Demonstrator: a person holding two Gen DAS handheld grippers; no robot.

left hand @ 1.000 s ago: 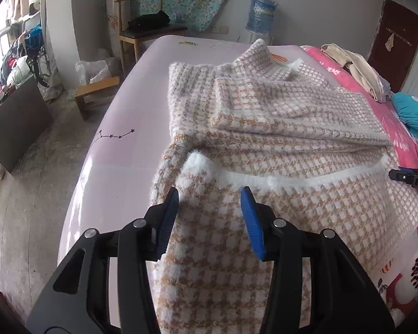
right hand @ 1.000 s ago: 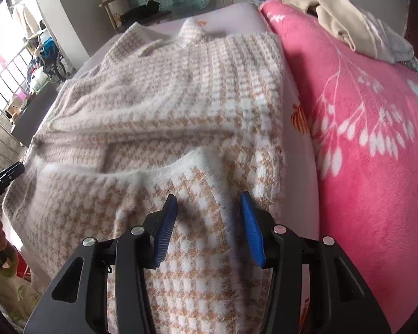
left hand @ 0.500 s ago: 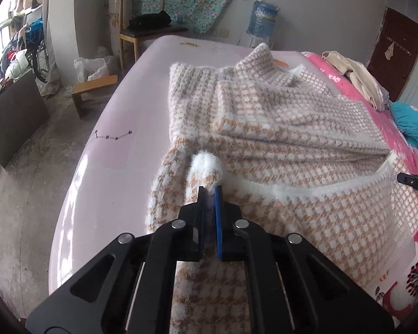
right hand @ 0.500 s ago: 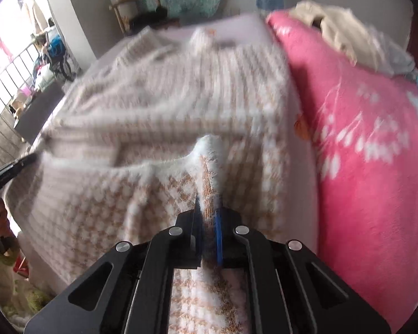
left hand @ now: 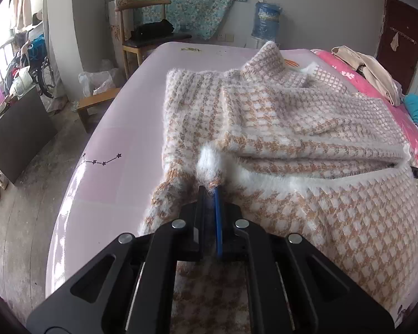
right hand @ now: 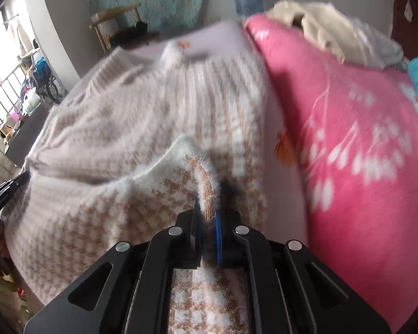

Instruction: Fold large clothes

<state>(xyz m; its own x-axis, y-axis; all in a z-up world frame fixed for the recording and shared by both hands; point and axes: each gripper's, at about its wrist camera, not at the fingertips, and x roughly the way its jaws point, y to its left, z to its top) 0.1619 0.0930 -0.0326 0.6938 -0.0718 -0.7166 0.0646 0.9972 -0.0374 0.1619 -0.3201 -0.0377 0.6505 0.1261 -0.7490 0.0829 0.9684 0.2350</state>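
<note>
A second ago both pairs of blue pads stood spread over the sweater hem; now each is pressed together with knit pinched between. The left gripper [left hand: 210, 194] clamps a fluffy white tuft of hem, which stands up in a soft peak at 12 o'clock from the pads. The right gripper [right hand: 209, 208] pinches a raised ridge of the same hem, tan ribbing edged in white fuzz; its view is smeared by motion, where before it was sharp.

The sweater [left hand: 278, 117] lies spread on the bed [left hand: 119, 128], filling the middle and the 3 o'clock side of the left view. It is a thick, hairy knit in a tan-and-white houndstooth check with a plain white band along the hem, and 1 sleeve is folded across the body in flat layers. The bed sheet is smooth, pale pink and slightly glossy, printed with a small line of stars. At 3 o'clock in the right view lies a plush pink blanket [right hand: 348, 153] with white flower shapes, touching the sweater's edge.
</note>
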